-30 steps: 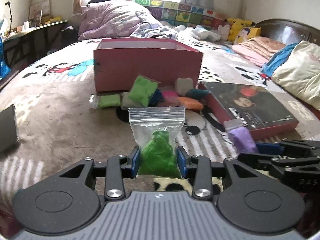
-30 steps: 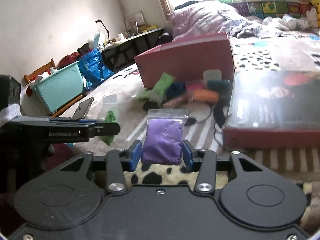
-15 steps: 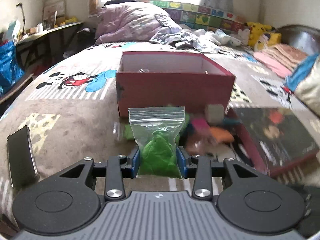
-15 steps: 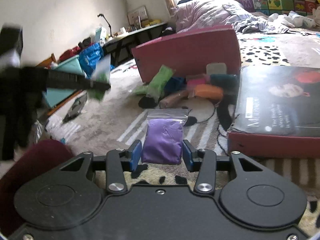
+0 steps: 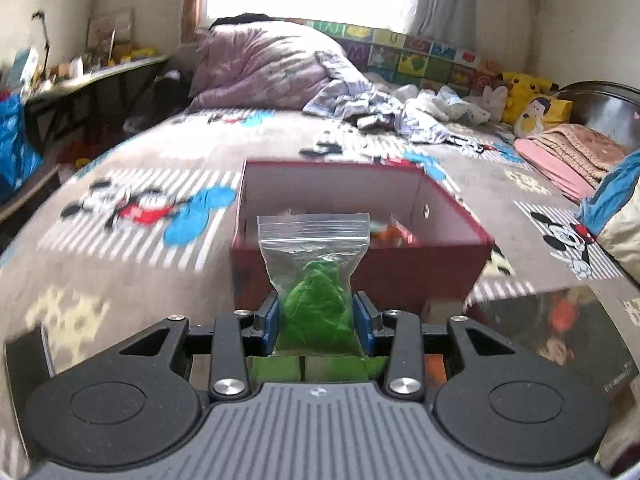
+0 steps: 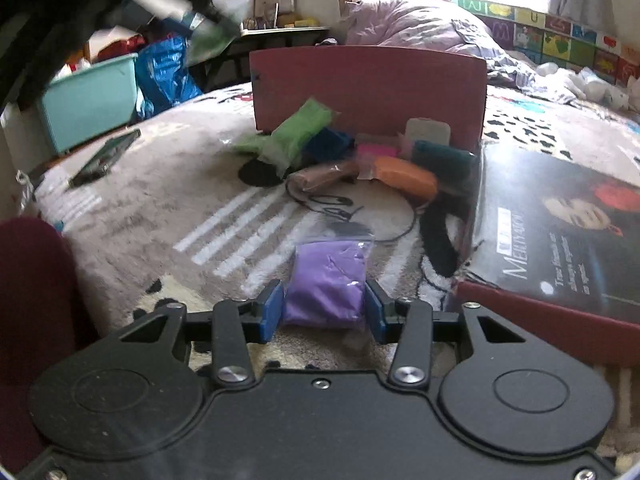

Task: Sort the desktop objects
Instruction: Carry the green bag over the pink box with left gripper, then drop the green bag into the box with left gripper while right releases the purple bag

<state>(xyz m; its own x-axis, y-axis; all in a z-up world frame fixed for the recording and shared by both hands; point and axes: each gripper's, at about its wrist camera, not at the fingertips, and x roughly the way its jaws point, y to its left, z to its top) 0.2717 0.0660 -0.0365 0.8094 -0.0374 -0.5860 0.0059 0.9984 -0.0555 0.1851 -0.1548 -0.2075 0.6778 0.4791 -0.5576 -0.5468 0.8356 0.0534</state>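
**Holding two bagged clay lumps over the bed**

Gripping a clear zip-top bag of green clay (image 5: 316, 304), the left tongs (image 5: 316, 322) are clenched on its lower half. The bag stands upright, long axis vertical, its zip seal at the top and the clay slumped at the bottom. It is held in the air in front of the near wall of the open red cardboard box (image 5: 440, 268), which sits on the cartoon-mouse bedspread (image 5: 132, 248). Some orange and pale items lie inside the box, too blurred to count.

The right tongs (image 6: 325, 312) are clenched on one clear zip-top bag of purple clay (image 6: 326, 280). This bag leans away from the camera, its seal end pointing toward the box and its long axis running forward along the fingers, low over the bedspread.

Readable writing is scarce: the large glossy dark box lid with red edges (image 6: 560, 240), lying flat on the right, carries white lettering that is mostly too smeared to make out.

Against the outer wall of the red box lies a heap of loose clay bags (image 6: 360, 156): about seven show, in green, dark blue, pink, brown, orange, grey and teal. One dark phone (image 6: 106, 156) lies flat on the bedspread to the left.
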